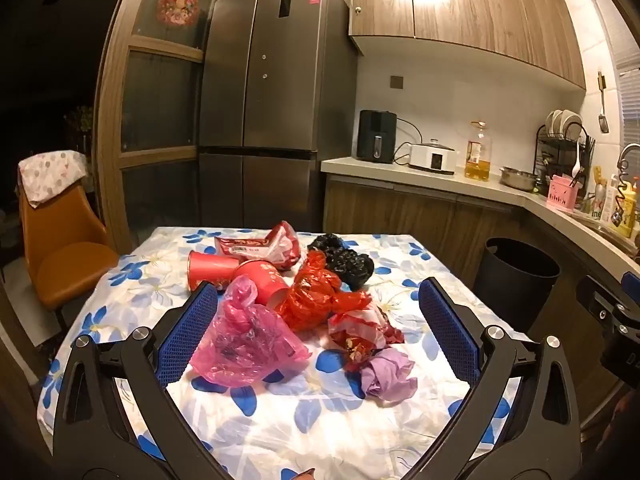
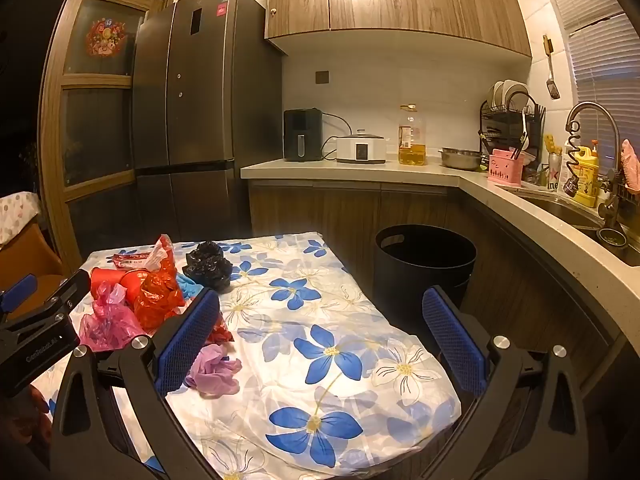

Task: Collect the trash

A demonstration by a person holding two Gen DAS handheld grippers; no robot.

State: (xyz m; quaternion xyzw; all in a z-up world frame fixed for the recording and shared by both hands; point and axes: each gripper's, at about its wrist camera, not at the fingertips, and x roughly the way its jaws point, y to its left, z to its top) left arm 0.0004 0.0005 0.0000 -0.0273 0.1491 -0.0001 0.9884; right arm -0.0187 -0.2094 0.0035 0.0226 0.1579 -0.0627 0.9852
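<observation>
Blue flowers on a white cloth cover the worktop [image 1: 248, 412], which stands in the middle of a warm-lit kitchen. The trash lies bunched on the half of the cloth away from the bin, from near the far edge down towards the near one: a pink plastic bag [image 1: 244, 344] nearest, a crumpled red bag [image 1: 316, 296] beside it, two red paper cups [image 1: 212, 270] lying on their sides behind, a black bag [image 1: 346, 258] towards the far edge, a red-and-white wrapper [image 1: 360, 334] and a lilac scrap [image 1: 386, 374] closest to the near edge. The bin-side half of the cloth carries nothing but its print. A black bin [image 2: 424, 262] stands on the floor just off that edge, between the worktop and the wooden cabinets. Behind are a dark steel fridge [image 1: 264, 92], a stone counter [image 2: 360, 170] with an air fryer, a cooker and a bottle of oil, and a sink [image 2: 576, 208] under a window blind. An orange chair [image 1: 60, 240] sits off the far side.

The left gripper [image 1: 318, 330] hovers over the near edge, tipped slightly down at the heap, fingers spread wide, gripping nothing. The right gripper [image 2: 318, 338] hangs alongside over the bare cloth, likewise released and empty.
</observation>
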